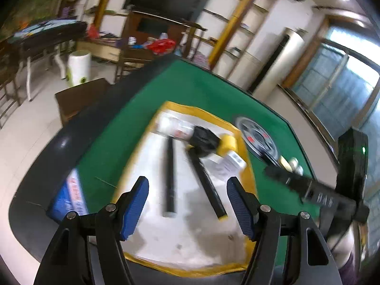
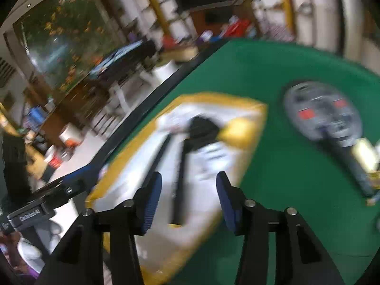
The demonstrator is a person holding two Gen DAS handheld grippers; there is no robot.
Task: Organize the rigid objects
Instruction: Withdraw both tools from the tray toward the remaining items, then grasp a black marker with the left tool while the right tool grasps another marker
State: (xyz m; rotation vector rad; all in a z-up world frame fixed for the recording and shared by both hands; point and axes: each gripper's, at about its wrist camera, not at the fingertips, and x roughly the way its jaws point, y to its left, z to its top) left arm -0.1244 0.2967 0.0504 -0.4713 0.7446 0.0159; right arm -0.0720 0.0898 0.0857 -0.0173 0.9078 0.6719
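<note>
My left gripper [image 1: 187,204] and right gripper [image 2: 188,198] both gape, ribbed blue pads empty, above the yellow-rimmed white tray [image 1: 180,242] on green felt. In it lie two slim black rods [image 1: 169,178], a black-and-yellow mallet [image 1: 204,140] and blurred white boxes [image 1: 228,163]
</note>
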